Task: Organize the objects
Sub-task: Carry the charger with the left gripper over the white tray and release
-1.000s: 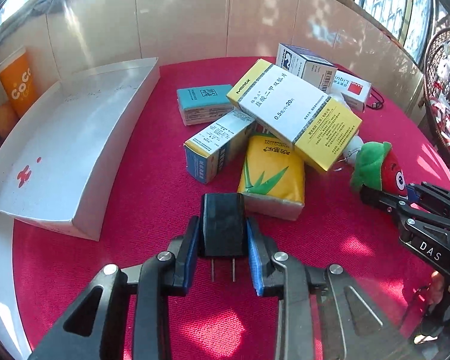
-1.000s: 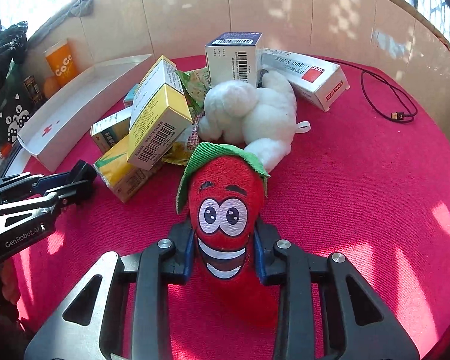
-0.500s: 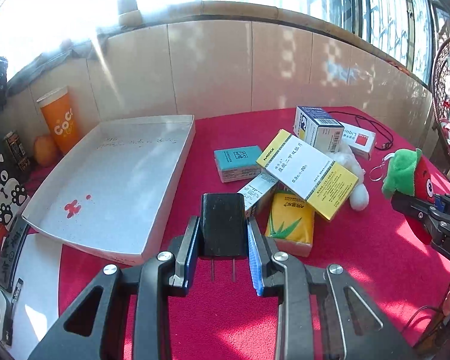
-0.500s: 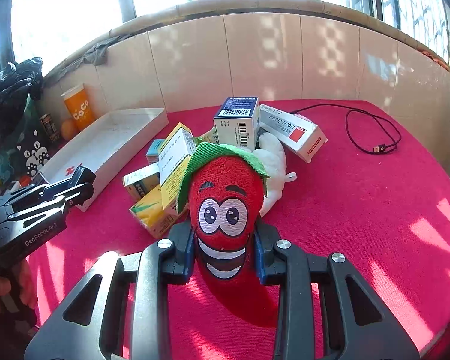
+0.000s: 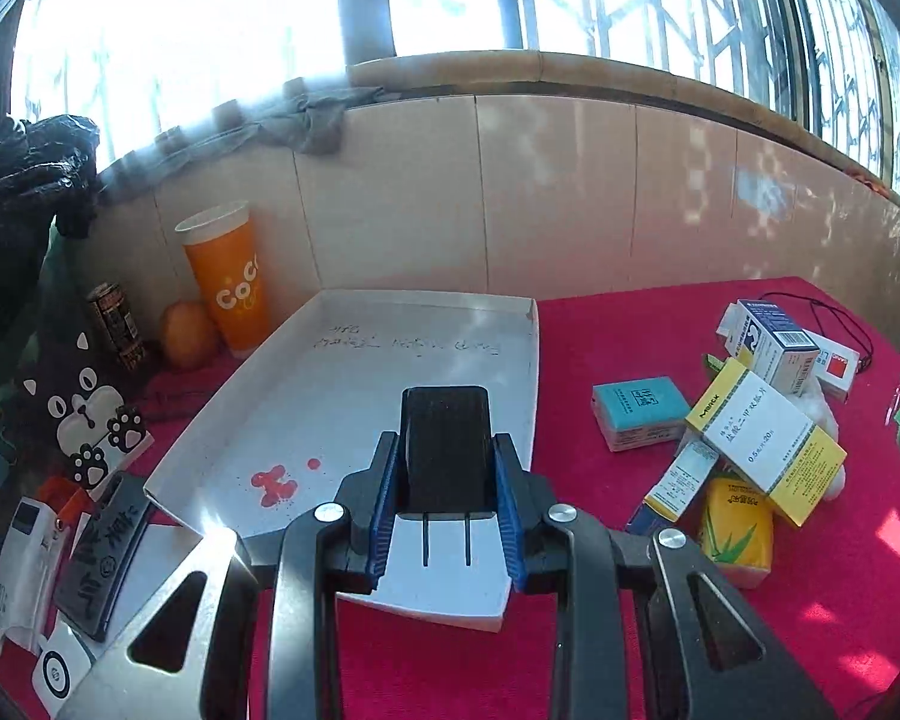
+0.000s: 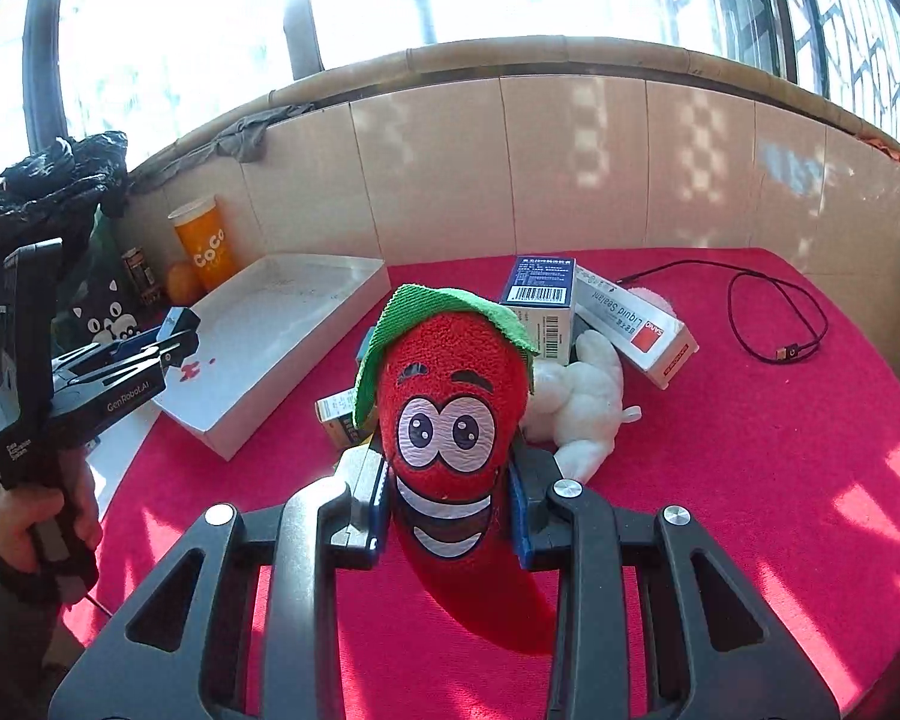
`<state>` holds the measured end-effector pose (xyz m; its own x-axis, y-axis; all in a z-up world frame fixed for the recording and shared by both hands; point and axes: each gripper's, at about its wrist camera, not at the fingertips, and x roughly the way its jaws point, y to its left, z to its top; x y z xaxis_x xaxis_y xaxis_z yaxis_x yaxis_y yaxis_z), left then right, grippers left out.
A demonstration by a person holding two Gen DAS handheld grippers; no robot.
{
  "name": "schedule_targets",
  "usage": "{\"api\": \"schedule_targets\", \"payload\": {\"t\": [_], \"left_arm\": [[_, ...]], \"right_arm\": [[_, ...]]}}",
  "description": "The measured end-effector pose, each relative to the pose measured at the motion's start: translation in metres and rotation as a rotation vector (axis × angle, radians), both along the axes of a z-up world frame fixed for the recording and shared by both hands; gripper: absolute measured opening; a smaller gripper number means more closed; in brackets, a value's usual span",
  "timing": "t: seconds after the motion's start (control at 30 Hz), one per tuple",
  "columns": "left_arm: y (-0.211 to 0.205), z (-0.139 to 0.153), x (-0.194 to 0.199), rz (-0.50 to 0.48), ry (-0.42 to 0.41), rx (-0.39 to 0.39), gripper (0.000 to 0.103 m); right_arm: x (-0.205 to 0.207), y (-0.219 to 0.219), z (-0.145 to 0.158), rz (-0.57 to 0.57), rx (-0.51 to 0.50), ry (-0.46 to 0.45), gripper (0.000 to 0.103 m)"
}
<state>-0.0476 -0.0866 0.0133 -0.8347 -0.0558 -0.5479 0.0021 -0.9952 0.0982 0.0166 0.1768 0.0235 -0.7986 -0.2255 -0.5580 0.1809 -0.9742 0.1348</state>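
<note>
My left gripper point(image 5: 447, 480) is shut on a black plug adapter point(image 5: 446, 447), its two prongs pointing back at the camera. It hangs above the near part of a shallow white tray point(image 5: 342, 396). From the right wrist view the left gripper point(image 6: 174, 336) sits over the tray's point(image 6: 282, 324) left edge. My right gripper point(image 6: 447, 480) is shut on a red chili plush point(image 6: 450, 420) with a green cap, held up above the red tablecloth point(image 6: 750, 450). A pile of medicine boxes point(image 5: 762, 438) lies to the right of the tray.
An orange cup point(image 5: 228, 276), an orange fruit point(image 5: 186, 336) and a can point(image 5: 114, 324) stand behind the tray by the tiled wall. A white plush point(image 6: 582, 402), a long white box point(image 6: 636, 324) and a black cable point(image 6: 768, 312) lie on the cloth. Packets point(image 5: 90, 546) crowd the table's left edge.
Both grippers have risen with their loads. The left one has swung left, from in front of the box pile to over the white tray. The chili plush is lifted clear of the cloth.
</note>
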Motion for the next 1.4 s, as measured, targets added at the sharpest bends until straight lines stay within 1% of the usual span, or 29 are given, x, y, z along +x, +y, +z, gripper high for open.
{"api": "schedule_targets", "payload": {"t": [0.03,0.07,0.13,0.2,0.27,0.37,0.47,0.5,0.53,0.7,0.8,0.87,0.97,1.03,1.13,1.23,1.4], "left_arm": [[-0.012,0.000,-0.010,0.027,-0.005,-0.007,0.029],[-0.027,0.000,-0.021,0.048,-0.017,0.002,0.029],[-0.056,-0.005,-0.044,0.080,-0.064,0.050,0.029],[-0.083,-0.017,-0.066,0.112,-0.125,0.094,0.029],[-0.106,-0.035,-0.079,0.176,-0.188,0.119,0.029],[-0.123,-0.059,-0.079,0.212,-0.263,0.175,0.029],[-0.117,-0.076,-0.066,0.230,-0.285,0.153,0.029],[-0.111,-0.077,-0.059,0.236,-0.266,0.117,0.029],[-0.103,-0.078,-0.054,0.235,-0.265,0.097,0.029],[-0.061,-0.081,-0.026,0.186,-0.258,0.141,0.029],[-0.042,-0.071,-0.014,0.143,-0.235,0.189,0.029],[-0.037,-0.055,-0.010,0.135,-0.183,0.177,0.029],[-0.034,-0.027,0.001,0.152,-0.077,0.126,0.029],[-0.034,-0.013,0.009,0.155,-0.034,0.095,0.029],[-0.037,-0.002,0.014,0.160,-0.007,0.063,0.029],[-0.045,0.005,0.017,0.167,0.003,0.066,0.029],[-0.054,0.009,0.022,0.172,0.009,0.068,0.029]], "right_arm": [[0.000,-0.001,-0.001,0.006,-0.001,-0.003,0.030],[0.000,-0.002,-0.001,0.011,-0.003,-0.007,0.030],[-0.001,-0.005,-0.002,0.025,-0.010,-0.018,0.030],[0.000,-0.008,-0.003,0.036,-0.014,-0.024,0.030],[0.002,-0.011,-0.003,0.047,-0.012,-0.023,0.030],[0.005,-0.015,-0.002,0.064,-0.007,-0.018,0.030],[0.004,-0.016,-0.002,0.074,-0.008,-0.020,0.030],[0.004,-0.016,-0.002,0.076,-0.009,-0.022,0.030],[0.003,-0.017,-0.003,0.078,-0.009,-0.024,0.030],[0.003,-0.018,-0.005,0.080,-0.010,-0.032,0.030],[0.002,-0.020,-0.003,0.080,-0.001,-0.031,0.030],[0.002,-0.023,0.003,0.084,0.009,-0.015,0.030],[0.003,-0.031,0.015,0.098,0.016,0.027,0.030],[0.003,-0.039,0.024,0.105,0.007,0.052,0.030],[-0.003,-0.052,0.034,0.123,-0.025,0.060,0.030],[-0.010,-0.067,0.040,0.127,-0.033,0.071,0.030],[-0.019,-0.084,0.044,0.068,-0.023,0.111,0.030]]}}
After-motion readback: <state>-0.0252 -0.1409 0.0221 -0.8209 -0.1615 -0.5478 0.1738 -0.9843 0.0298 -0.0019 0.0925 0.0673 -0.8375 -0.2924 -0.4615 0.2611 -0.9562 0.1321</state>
